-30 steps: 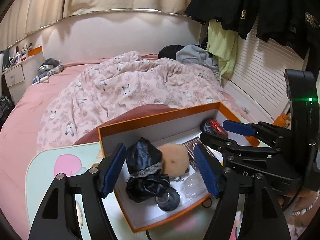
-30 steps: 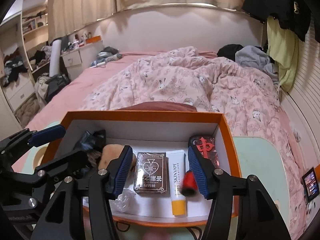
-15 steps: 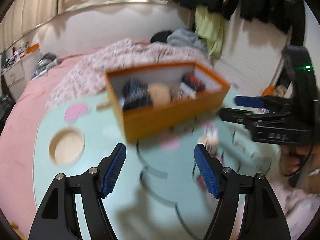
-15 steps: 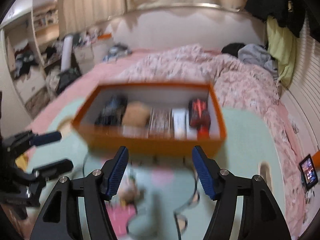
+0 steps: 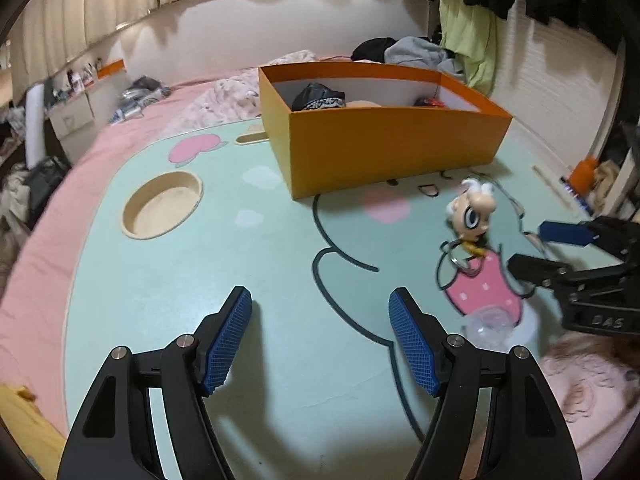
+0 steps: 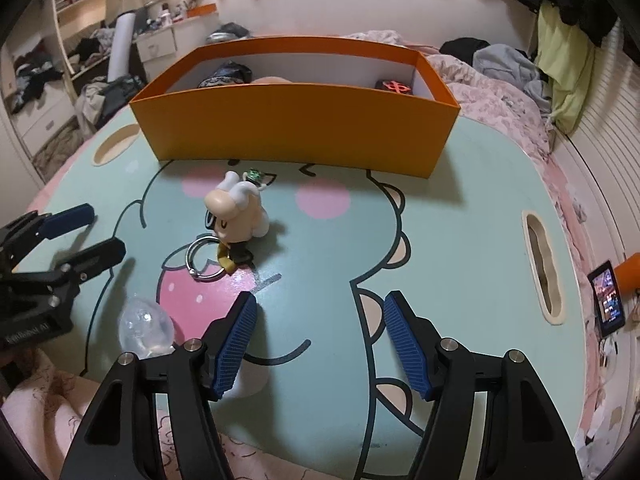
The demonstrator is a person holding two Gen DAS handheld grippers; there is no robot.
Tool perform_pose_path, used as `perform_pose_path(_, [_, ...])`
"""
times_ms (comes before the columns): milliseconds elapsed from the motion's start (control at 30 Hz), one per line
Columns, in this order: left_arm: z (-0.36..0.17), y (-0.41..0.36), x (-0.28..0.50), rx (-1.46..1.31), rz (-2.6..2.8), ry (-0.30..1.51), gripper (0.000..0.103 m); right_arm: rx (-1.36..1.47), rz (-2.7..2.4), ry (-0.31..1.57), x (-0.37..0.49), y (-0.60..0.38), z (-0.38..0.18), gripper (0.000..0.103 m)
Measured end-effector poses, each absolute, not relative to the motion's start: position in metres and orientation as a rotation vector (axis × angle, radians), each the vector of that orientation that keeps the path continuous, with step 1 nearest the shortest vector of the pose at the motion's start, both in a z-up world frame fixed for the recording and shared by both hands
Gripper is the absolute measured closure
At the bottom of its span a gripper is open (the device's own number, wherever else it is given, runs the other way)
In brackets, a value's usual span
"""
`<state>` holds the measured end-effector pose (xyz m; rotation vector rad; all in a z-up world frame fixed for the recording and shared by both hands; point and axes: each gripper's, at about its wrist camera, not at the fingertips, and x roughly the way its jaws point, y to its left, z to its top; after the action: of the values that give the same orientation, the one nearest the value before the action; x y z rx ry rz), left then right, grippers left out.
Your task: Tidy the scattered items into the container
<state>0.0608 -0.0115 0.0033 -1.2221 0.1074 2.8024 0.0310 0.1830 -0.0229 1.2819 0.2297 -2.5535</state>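
An orange box (image 5: 384,144) (image 6: 296,128) stands at the far side of a mint cartoon lap table (image 5: 200,280) (image 6: 460,240), with dark cloth and several items inside. A doll keychain (image 5: 472,216) (image 6: 236,208) with a metal ring (image 6: 204,258) lies in front of the box. A clear plastic shell (image 6: 146,326) (image 5: 490,322) lies nearer. My left gripper (image 5: 320,340) is open and empty over bare table; it also shows in the right wrist view (image 6: 88,232). My right gripper (image 6: 316,340) is open and empty, right of the shell; it shows in the left wrist view (image 5: 544,248) too.
The table rests on a pink bed with a rumpled quilt (image 6: 492,92). It has a round cup recess (image 5: 162,204) and a slot (image 6: 542,264). A phone (image 6: 606,302) lies at the right. Clothes hang on the right wall (image 5: 468,40).
Both grippers have pulled back from over the box interior toward the near edge of the table. The doll keychain and clear shell have come into view. Both stay open.
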Motion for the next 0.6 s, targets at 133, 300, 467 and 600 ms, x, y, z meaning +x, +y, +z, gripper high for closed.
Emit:
perform_pose_path(133, [-0.0007, -0.0101, 0.0606, -1.223, 2.798, 0.113, 0.013, 1.312, -2.522, 0.183, 0.0277, 0.1863, -0.0282, 0.009])
perform_pose_path(300, [-0.001, -0.0118, 0.0602, -1.216, 2.802, 0.11, 0.013, 1.317, -2.508, 0.199, 0.0257, 0.184, -0.031, 0.0])
perform_pose_path(467, [-0.0012, -0.0124, 0.0602, -1.212, 2.799, 0.107, 0.013, 1.313, -2.509, 0.19, 0.0248, 0.184, -0.0304, 0.0])
perform_pose_path(600, [0.0051, -0.0129, 0.0692, -1.118, 2.766, 0.076, 0.013, 1.28, -2.538, 0.127, 0.0268, 0.1891, -0.0282, 0.003])
